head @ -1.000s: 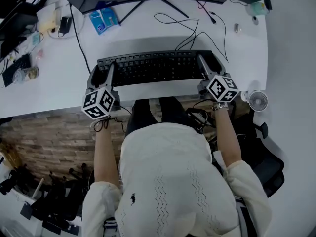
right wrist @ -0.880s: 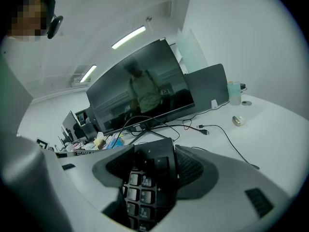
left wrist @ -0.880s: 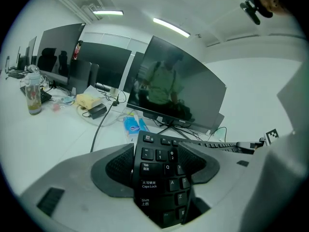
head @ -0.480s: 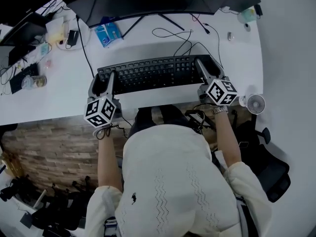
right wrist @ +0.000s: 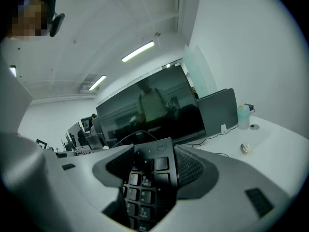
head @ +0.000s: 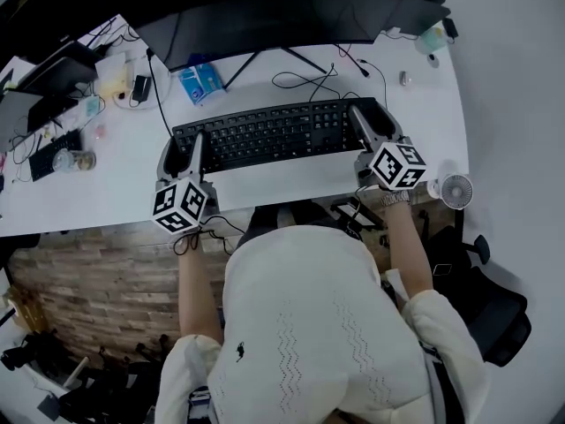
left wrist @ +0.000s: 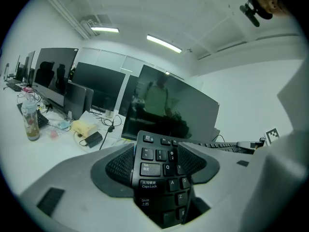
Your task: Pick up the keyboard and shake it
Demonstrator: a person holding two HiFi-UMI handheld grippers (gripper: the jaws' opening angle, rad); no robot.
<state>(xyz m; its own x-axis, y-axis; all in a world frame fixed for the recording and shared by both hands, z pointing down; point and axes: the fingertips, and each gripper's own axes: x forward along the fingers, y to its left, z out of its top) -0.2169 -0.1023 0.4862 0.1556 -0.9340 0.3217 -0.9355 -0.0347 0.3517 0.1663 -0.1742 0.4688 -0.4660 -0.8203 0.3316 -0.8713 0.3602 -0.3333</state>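
From the head: looking steeply down on a white table (head: 97, 188), with a black keyboard (head: 274, 136) set crosswise near the front edge, below a wide dark monitor (head: 265, 16). Gripped at its left end by the left gripper (head: 183, 145) and at its right end by the right gripper (head: 368, 116), marker cubes toward the person. Cannot tell whether resting on the table or raised off it. Behind the keyboard, a loose black cable (head: 309, 82). Further left, a blue packet (head: 199, 82). Off the table's right corner, a small white fan (head: 457, 190).

From the left gripper: fingers (left wrist: 118, 166) pinching the keyboard's left end from both sides, with the Tab, Caps Lock and Shift keys showing between the ribbed pads. Beyond, a row of dark screens, and a clear bottle (left wrist: 32, 124) standing far left on the table.

From the right gripper: fingers pinching the number-pad end, with the round logo at its corner showing between the pads. To the right, a pale bottle (right wrist: 243, 116) upright on the table.
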